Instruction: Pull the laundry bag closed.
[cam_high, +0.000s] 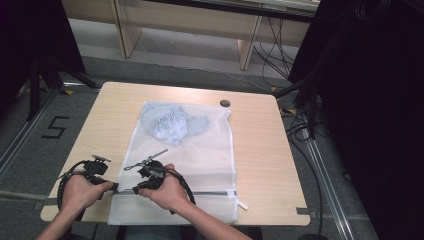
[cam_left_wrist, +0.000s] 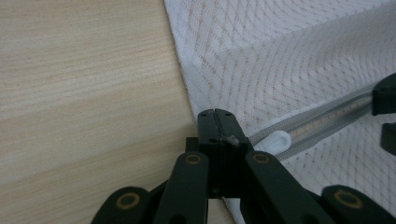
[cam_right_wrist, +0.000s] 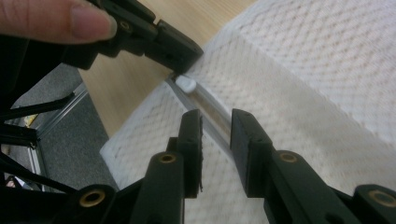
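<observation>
A light wooden table (cam_high: 260, 150) stands on a grey floor, with dark curtains at both sides and cables (cam_high: 280, 45) trailing behind it. A white mesh bag (cam_high: 210, 150) lies flat across the table's middle, its near edge reaching the table's near edge; a pale blue cloth (cam_high: 172, 124) sits inside its far end. A grey zipper (cam_high: 215, 193) runs across the bag near its near edge, and a white tab (cam_high: 242, 204) lies at its right end. A small dark disc (cam_high: 225, 103) rests on the table just beyond the bag's far right corner.

The left gripper (cam_left_wrist: 215, 122), at the bag's left edge, has its jaws pressed together on the zipper's left end, just beside the white pull (cam_left_wrist: 276, 140). The right gripper (cam_right_wrist: 216, 122) has its jaws parted, one on each side of the zipper, close to the pull (cam_right_wrist: 187, 84); whether the pads touch the zipper cannot be told. The two grippers are near each other in the high view, left (cam_high: 116, 186) and right (cam_high: 135, 190).
</observation>
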